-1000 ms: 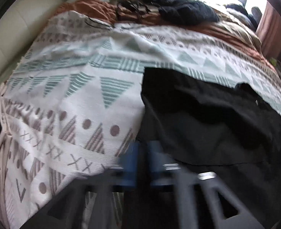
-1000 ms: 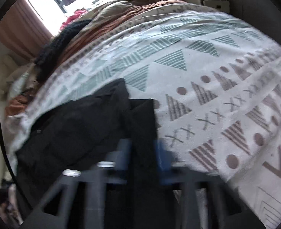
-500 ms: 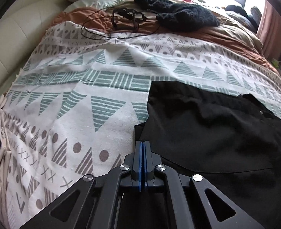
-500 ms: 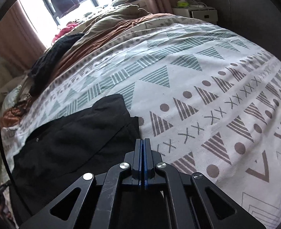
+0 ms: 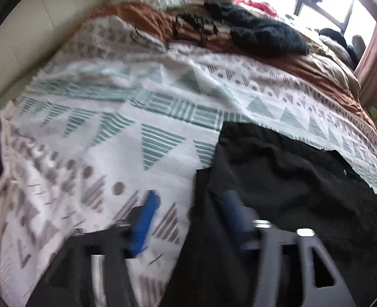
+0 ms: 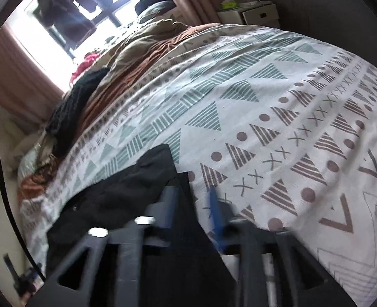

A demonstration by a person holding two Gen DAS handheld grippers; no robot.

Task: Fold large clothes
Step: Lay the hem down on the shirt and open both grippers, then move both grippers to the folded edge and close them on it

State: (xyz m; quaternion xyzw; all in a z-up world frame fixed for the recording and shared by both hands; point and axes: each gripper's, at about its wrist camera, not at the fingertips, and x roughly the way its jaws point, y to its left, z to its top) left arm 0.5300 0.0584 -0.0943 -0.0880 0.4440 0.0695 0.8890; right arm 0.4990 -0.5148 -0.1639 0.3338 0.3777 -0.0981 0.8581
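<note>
A large black garment (image 5: pixel 290 179) lies on a patterned bedspread (image 5: pixel 111 128). In the left wrist view its near left edge runs between my left gripper's (image 5: pixel 191 199) blue fingers, which stand wide apart and blurred. In the right wrist view the same garment (image 6: pixel 117 194) lies at lower left, and its right edge runs down between my right gripper's (image 6: pixel 191 197) blue fingers, also apart. The cloth passes between each gripper's fingers but neither is closed on it.
A black knitted item (image 5: pixel 260 33) and cables (image 5: pixel 193 25) lie on a rust-brown blanket (image 5: pixel 316 69) at the bed's far end. A window (image 6: pixel 68 25) with curtains is beyond. A white nightstand (image 6: pixel 252 12) stands at the far right.
Both grippers were shut half a second ago and now stand open. Both views are tilted and blurred by motion.
</note>
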